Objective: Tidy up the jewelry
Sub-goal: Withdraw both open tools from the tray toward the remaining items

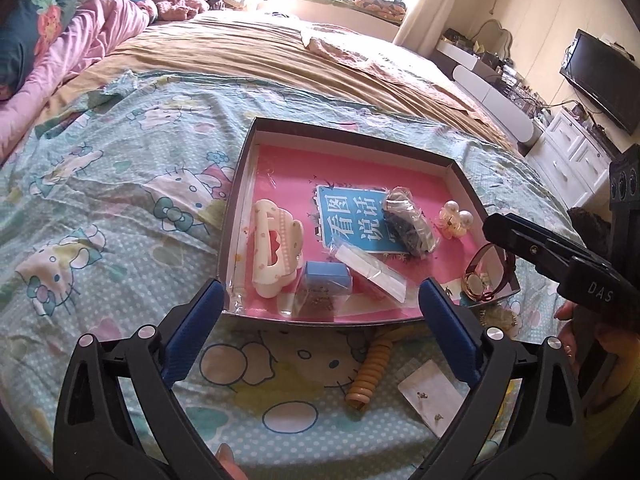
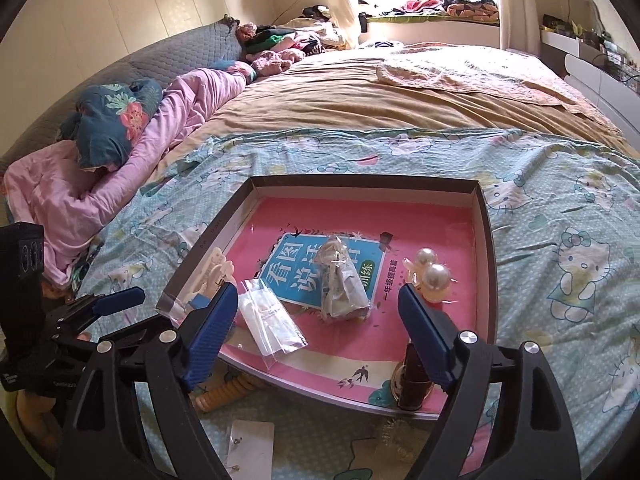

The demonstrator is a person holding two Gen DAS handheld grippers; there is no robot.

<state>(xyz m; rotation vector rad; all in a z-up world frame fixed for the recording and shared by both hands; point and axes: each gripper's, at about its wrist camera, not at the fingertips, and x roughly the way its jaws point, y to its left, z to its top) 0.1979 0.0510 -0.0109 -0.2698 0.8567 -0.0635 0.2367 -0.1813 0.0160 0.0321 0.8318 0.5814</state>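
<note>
A shallow dark box (image 1: 352,133) (image 2: 487,216) with a pink book as its floor lies on the bed. In it are a cream hair claw (image 1: 276,252), a blue case (image 1: 326,278), a clear flat bag (image 2: 272,322), a bagged dark item (image 1: 410,224) (image 2: 342,280), pearl earrings (image 1: 454,218) (image 2: 430,276) and a dark-red watch (image 1: 490,278) (image 2: 414,380) at the near right corner. My left gripper (image 1: 320,320) is open and empty over the box's near edge. My right gripper (image 2: 318,334) is open and empty just above the watch.
On the Hello Kitty sheet in front of the box lie a yellow coil hair tie (image 1: 370,372) (image 2: 224,390), a white earring card (image 1: 434,398) (image 2: 250,446) and a gold trinket (image 1: 500,318). Pink bedding (image 2: 80,188) lies to the left.
</note>
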